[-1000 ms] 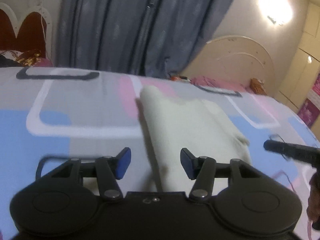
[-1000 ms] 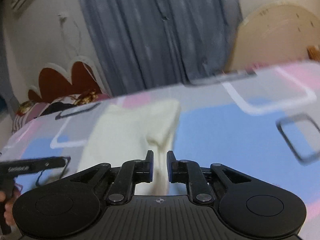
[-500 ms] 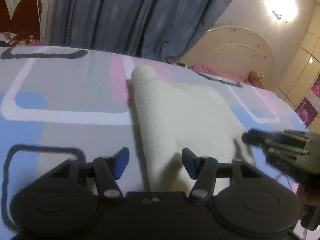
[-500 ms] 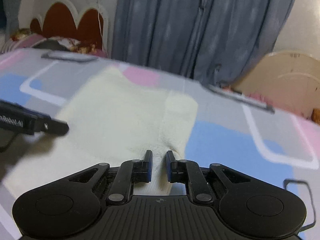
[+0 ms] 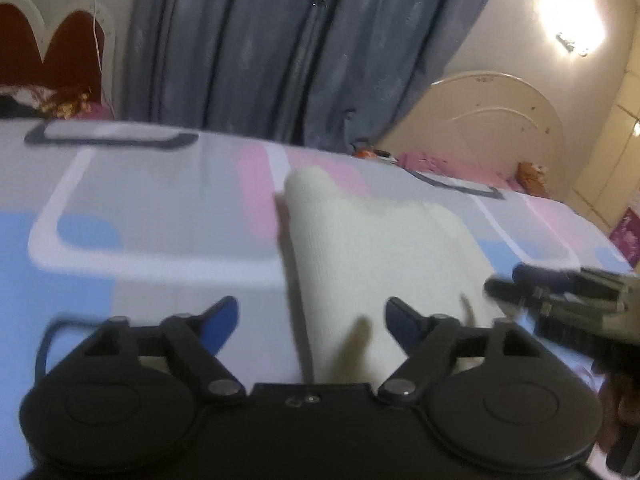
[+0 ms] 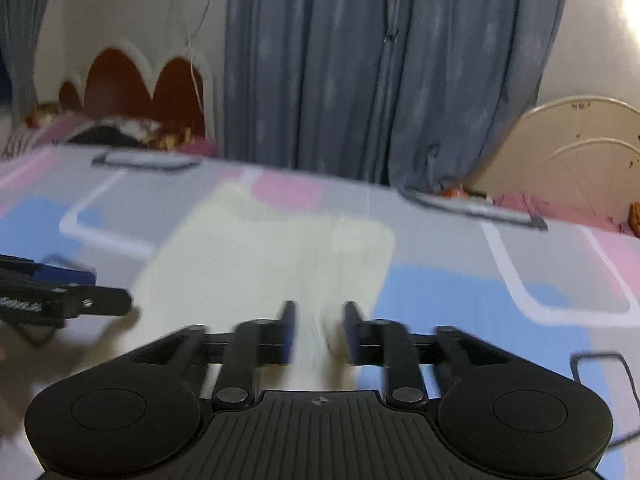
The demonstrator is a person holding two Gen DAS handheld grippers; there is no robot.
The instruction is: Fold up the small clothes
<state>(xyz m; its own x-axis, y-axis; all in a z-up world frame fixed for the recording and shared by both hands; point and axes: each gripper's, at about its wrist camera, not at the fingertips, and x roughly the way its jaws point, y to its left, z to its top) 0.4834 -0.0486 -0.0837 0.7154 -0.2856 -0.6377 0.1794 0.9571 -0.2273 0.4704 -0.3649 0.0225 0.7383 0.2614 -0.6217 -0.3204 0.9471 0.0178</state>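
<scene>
One fold looks done—the cloth (image 5: pixel 372 256) lies doubled on the bed (image 5: pixel 152 216), more folds likely left. We hold the left hand-held gripper (image 5: pixel 312 314) wide open over its near edge; the right hand-held gripper (image 6: pixel 318 330), at 3 o'clock, parted and gripping nothing.

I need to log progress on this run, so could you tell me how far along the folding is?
Done: the cream garment lies on the patterned bedsheet, apparently folded lengthwise into a narrow shape. In hand: nothing; the left gripper is open over its near end, and the right gripper is open with cloth between its fingers. Left: probably a crosswise fold.
</scene>
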